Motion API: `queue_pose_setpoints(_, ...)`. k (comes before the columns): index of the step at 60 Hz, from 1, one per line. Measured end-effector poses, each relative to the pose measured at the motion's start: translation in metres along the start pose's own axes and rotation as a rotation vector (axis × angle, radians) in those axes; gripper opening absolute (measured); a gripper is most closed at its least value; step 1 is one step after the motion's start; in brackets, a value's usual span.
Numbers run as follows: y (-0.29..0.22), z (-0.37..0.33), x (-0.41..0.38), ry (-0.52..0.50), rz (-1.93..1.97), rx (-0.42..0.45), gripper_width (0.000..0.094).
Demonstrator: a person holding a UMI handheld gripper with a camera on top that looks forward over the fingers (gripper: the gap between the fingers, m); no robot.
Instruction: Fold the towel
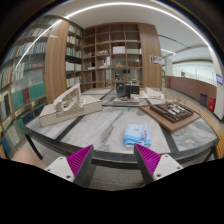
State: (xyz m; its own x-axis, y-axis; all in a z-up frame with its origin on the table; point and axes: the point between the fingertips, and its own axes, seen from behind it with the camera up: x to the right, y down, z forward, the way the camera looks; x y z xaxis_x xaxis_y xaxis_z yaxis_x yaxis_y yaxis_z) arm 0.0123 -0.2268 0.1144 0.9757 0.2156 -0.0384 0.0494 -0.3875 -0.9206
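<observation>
Hovering above the near edge of a pale, marble-patterned surface (100,128), the gripper (113,160) holds its jaws wide apart with nothing between them; the magenta pads (80,157) on the two fingers face each other across bare air. The towel (136,137), a small crumpled light-blue heap, lies on the surface just beyond the fingers and a little to the right, nearer the right finger than the left. It is not yet touched, so the fold looks not yet begun. Farther off, a pale model-like object (68,99) sits on the far left of the surface, a dark tray (172,114) stands on the right, and tall wooden bookshelves (110,55) fill the far wall. Several things could go wrong from here. Because the towel is bunched rather than spread flat, a pinch into the heap may catch several layers at once, so a lift would drag the whole lump instead of one edge. No clear corner can be made out, so choosing a grip point is a guess. The surface looks smooth, so a low, sliding approach might push the cloth along instead of closing over it. The towel also lies off the gripper's centre line, and a straight descent could land the left finger on the bare surface.
</observation>
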Motion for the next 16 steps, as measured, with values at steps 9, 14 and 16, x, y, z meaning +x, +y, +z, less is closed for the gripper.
queue_pose_setpoints(9, 0.018, 0.002, 0.015, 0.017, -0.044, -0.041, 0.0824)
queue_pose_setpoints(14, 0.022, 0.004, 0.021, 0.015, -0.02, -0.033, 0.0825)
queue_pose_setpoints(16, 0.024, 0.004, 0.021, 0.003, 0.0, -0.031, 0.0825)
